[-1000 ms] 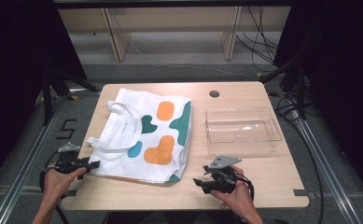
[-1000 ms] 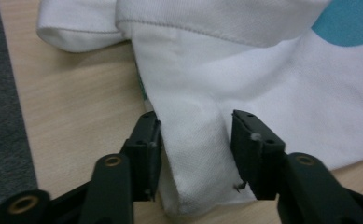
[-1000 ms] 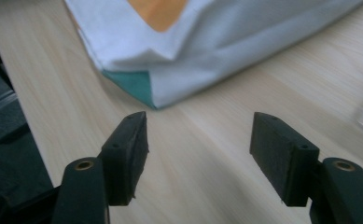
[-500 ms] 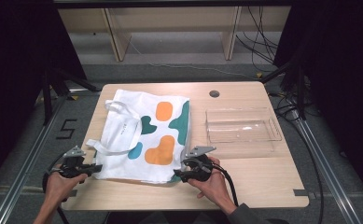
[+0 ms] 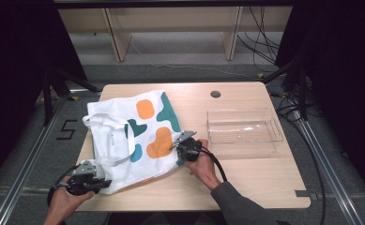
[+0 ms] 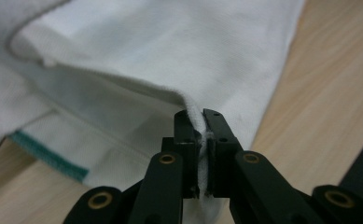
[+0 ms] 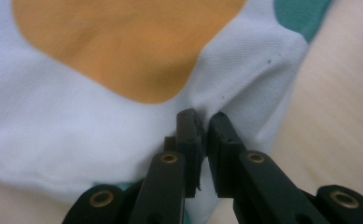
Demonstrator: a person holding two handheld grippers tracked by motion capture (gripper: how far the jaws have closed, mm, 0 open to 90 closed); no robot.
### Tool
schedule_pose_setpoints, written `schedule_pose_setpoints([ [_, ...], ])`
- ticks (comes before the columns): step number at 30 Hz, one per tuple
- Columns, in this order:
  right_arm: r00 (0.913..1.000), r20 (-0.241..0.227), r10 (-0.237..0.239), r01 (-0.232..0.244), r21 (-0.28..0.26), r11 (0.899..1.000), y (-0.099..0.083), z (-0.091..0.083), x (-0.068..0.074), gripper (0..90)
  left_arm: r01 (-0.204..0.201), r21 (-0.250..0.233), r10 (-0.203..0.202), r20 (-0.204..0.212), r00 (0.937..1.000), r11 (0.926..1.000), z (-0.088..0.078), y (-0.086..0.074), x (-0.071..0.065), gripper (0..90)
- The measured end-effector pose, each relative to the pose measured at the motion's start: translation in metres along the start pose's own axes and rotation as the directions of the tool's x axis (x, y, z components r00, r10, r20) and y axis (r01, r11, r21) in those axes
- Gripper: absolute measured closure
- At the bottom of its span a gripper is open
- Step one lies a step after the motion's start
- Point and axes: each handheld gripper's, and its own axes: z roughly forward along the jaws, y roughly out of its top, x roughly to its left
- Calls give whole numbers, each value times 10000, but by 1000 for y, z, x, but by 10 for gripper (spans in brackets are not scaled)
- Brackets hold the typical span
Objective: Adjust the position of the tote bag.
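1. While the tote bag (image 5: pixel 133 136) lies flat on the left half of the surface (image 5: pixel 255 183), each claw has a piece of its near edge; the clear tray (image 5: pixel 243 126) sits well apart at the bag's 3 o'clock.
2. Seen from the high view, the left claw (image 5: pixel 98 180) is at the bag's 7 o'clock corner. In the left gripper view its jaws are pressed together on a fold of white cloth (image 6: pixel 200 140), which runs up between them.
3. Seen likewise, the right claw (image 5: pixel 180 147) is at the bag's 4 o'clock corner, beside the orange patch (image 5: pixel 159 143). Its jaws have just been closing, and in the right gripper view the white cloth (image 7: pixel 202 100) bunches at their tips with only a thin slit left, so I judge it pinched.
4. What the coming move turns on: the bag's long axis runs from 7 o'clock toward 1 o'clock, its handles (image 5: pixel 107 124) at 10 o'clock, and the two claws hold opposite ends of the near edge.
5. Both hands are equally placed, so a lift or fold would likely need them moving together toward 12 o'clock.
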Motion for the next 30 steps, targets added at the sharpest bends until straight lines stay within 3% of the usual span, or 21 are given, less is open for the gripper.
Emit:
schedule_pose_setpoints([
  [2,9997,254,-15,15,7,10000,5,3,-3,839,-165,39,164,109,9998,9999,3,3,-6,844],
  [3,9984,488,-289,282,149,9995,10,5,-6,833,-533,107,530,249,9983,9985,6,6,-10,842],
  [4,9970,705,-326,314,174,9994,14,8,-8,819,-337,29,336,240,9991,9994,11,8,-18,840],
  [5,9954,933,-234,236,-8,9997,17,9,-9,792,-574,18,572,425,9975,9984,16,11,-22,839],
  [7,9918,1270,149,-123,-212,9997,20,8,-13,691,-621,60,618,403,9973,9981,24,17,-31,836],
  [9,9923,1019,708,-643,-660,9958,22,2,-14,639,-658,45,655,516,9965,9978,31,23,-37,829],
  [10,9951,805,574,-500,-913,9946,23,-7,-9,595,-756,123,747,601,9954,9971,36,29,-42,826],
  [12,9969,617,487,-421,-1045,9936,23,-12,-7,591,-793,92,787,498,9957,9968,40,32,-44,820],
  [13,9991,143,397,-379,-1107,9931,20,-22,-2,575,-952,103,945,579,9938,9954,42,36,-48,817],
  [17,9997,-9,259,-258,-1280,9914,12,-31,4,567,-1335,128,1326,547,9897,9910,56,48,-62,806],
  [19,9996,-248,135,-163,-1143,9933,3,-39,6,565,-1360,-157,1368,763,9877,9906,65,56,-73,793],
  [22,9993,-346,134,-175,-1210,9925,-1,-42,10,560,-1432,-292,1453,923,9851,9893,66,60,-79,734],
  [24,9991,-431,11,-65,-1252,9921,-4,-45,15,550,-1306,-555,1363,1175,9837,9899,58,60,-82,687],
  [26,9981,-615,-91,16,-1204,9927,-6,-50,20,536,-638,-1102,797,1470,9859,9919,45,56,-83,574],
  [28,9936,-1114,-197,44,-1358,9907,-7,-54,28,524,-522,-1084,681,1493,9864,9927,30,51,-81,455],
  [30,9871,-1576,-286,56,-1448,9895,-8,-54,40,503,-144,-1591,348,1261,9914,9872,14,45,-78,394],
])
